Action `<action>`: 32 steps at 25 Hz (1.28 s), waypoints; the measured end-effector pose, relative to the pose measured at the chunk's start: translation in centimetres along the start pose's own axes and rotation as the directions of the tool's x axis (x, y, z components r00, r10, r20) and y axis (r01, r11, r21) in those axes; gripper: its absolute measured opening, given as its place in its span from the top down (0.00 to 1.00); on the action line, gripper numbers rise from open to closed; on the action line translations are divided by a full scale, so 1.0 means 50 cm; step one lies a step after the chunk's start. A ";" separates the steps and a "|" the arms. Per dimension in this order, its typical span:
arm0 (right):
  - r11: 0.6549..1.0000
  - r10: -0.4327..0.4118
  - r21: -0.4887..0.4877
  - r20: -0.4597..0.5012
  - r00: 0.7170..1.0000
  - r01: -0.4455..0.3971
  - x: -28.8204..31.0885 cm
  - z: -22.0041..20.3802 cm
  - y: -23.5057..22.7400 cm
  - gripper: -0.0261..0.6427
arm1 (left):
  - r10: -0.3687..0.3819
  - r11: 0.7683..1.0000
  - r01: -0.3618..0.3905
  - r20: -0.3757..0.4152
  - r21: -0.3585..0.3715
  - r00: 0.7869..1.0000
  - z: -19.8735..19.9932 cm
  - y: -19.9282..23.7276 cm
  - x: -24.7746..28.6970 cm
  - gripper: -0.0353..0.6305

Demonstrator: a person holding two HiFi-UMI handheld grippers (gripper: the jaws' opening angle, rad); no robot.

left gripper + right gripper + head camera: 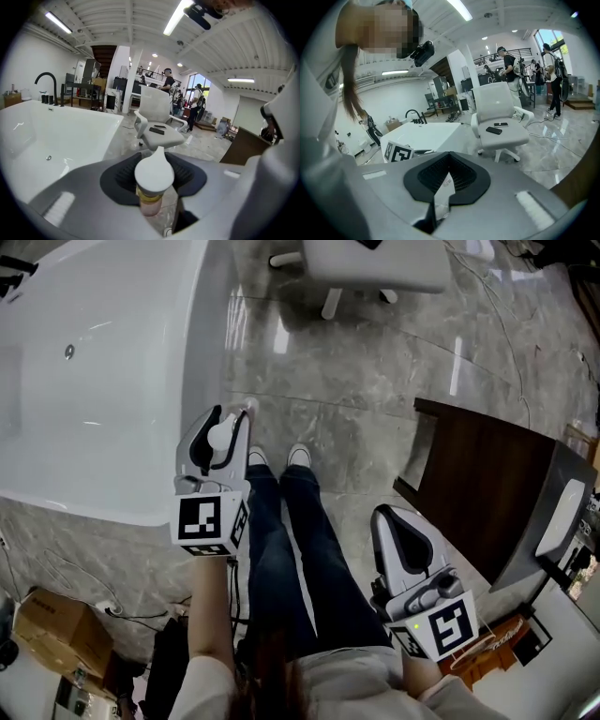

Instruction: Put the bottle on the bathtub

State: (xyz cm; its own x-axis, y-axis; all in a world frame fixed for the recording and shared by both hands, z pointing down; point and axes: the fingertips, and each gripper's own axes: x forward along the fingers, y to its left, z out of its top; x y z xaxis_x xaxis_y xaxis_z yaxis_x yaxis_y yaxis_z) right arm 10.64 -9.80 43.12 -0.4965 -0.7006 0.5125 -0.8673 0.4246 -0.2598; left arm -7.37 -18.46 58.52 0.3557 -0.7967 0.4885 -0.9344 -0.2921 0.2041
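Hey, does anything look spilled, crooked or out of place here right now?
Nothing stands out. The bottle is capped and gripped in the left claw beside the bathtub, and the floor around it shows no spill.

left claw [232,416]: clamped on bottle [153,174], held forward | right claw [392,515]: closed, empty
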 end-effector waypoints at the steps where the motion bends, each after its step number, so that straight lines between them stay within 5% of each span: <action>1: 1.000 0.000 0.002 -0.009 1.000 0.000 0.005 -0.010 -0.005 0.96 | 0.004 1.000 -0.004 -0.012 0.000 1.000 -0.017 0.002 0.009 0.65; 21: 1.000 -0.017 0.017 -0.115 0.993 0.019 0.117 -0.195 -0.097 0.96 | 0.068 0.996 -0.078 -0.174 -0.052 0.982 -0.362 0.070 0.168 0.65; 32: 1.000 -0.026 0.011 -0.140 0.990 0.028 0.160 -0.229 -0.100 0.96 | 0.125 0.987 -0.146 -0.252 -0.066 0.960 -0.506 0.142 0.237 0.65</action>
State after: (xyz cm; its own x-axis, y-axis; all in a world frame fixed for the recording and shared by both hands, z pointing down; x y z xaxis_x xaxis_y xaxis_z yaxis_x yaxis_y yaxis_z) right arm 11.42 -10.96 57.91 -0.4639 -0.6238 0.6290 -0.8811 0.3990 -0.2541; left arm -9.31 -16.57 87.24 0.2295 -0.6681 0.7077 -0.9729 -0.1368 0.1864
